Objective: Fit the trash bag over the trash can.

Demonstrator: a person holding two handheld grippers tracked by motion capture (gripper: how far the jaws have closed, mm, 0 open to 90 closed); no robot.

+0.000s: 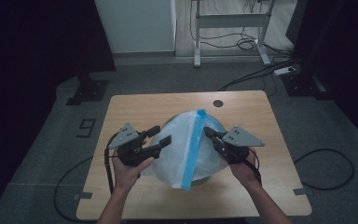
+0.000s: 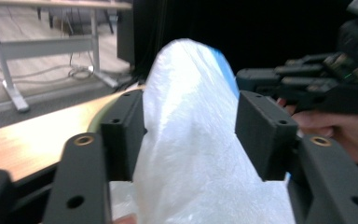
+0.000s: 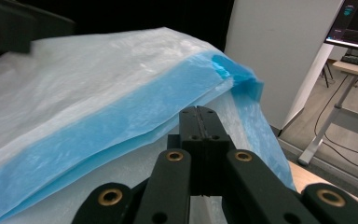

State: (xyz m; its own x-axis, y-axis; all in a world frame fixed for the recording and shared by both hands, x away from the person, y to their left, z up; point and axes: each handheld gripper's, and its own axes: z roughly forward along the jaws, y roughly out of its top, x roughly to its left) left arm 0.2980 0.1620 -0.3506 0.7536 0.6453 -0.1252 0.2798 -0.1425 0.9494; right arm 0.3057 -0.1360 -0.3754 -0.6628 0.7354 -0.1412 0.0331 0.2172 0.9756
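A large white plastic bag point(image 1: 179, 149) with a blue strip point(image 1: 193, 144) along it sits draped over a round, bowl-like object point(image 1: 205, 179) near the middle of the tabletop point(image 1: 135, 105), a little toward the near edge. What the round thing is cannot be told; only a dark rim shows beneath the film.

The left tool point(image 1: 161, 135) stands with its jaws apart, straddling a raised hump of the white film at the bag's left side; in the left gripper view the plastic rises between the jaws point(image 2: 191, 140) without being pinched. The right tool point(image 1: 208, 132) has its jaws pressed together. In the right gripper view point(image 3: 198, 116) its tips lie just under the blue strip, but whether any film is caught between them cannot be told.

Judging from this, the main risk is the thin film itself. If the left tool closes on too little plastic, the hump is likely to slip out, leaving the bag slack on that side. If the right tool holds only a shallow fold, a pull toward the right edge could free it or stretch and tear the film along the blue strip. Uneven pulling from the two sides may also drag the round object across the tabletop, or lift the bag off it.
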